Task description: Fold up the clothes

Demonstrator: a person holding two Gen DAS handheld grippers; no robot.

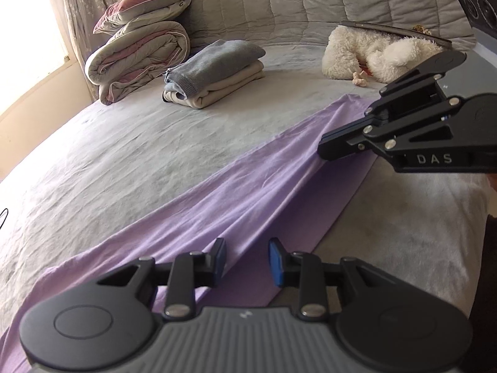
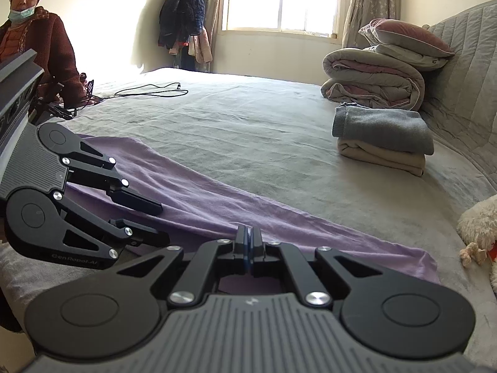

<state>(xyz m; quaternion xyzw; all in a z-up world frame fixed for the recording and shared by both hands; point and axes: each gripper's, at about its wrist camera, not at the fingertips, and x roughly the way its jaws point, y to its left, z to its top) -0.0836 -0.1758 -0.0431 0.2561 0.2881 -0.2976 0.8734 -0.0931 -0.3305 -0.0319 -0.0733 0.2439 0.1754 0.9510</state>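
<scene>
The bed (image 2: 248,130) fills nearly everything, its grey cover bare and open across the middle of both views, with a wide free stretch running from the lilac garment (image 1: 198,186) up to the headboard side. That garment lies as a long band from the lower left of the left wrist view toward the right middle, its near edge lifted into a ridge and a fold tucked under.

The right gripper (image 1: 323,152) comes in from the right of that view with its jaws fully closed, pinching the raised edge of the lilac cloth. The left gripper (image 1: 247,259) sits at the bottom centre, jaws partly apart; the cloth ridge runs up between the blue pads (image 1: 275,261), but whether they press on it is hard to tell.

In the upper left, a rolled quilt (image 1: 136,62) carries a pillow (image 1: 146,3), and just beside it stands a stack of folded clothes (image 1: 214,71), grey on beige. A fluffy white item (image 1: 372,52) lies at the upper right, partly cut off behind the right gripper.

In the right wrist view a black cable (image 2: 152,91) trails on the far bed edge, and a seated person (image 2: 37,46) is cut off at the upper left.
</scene>
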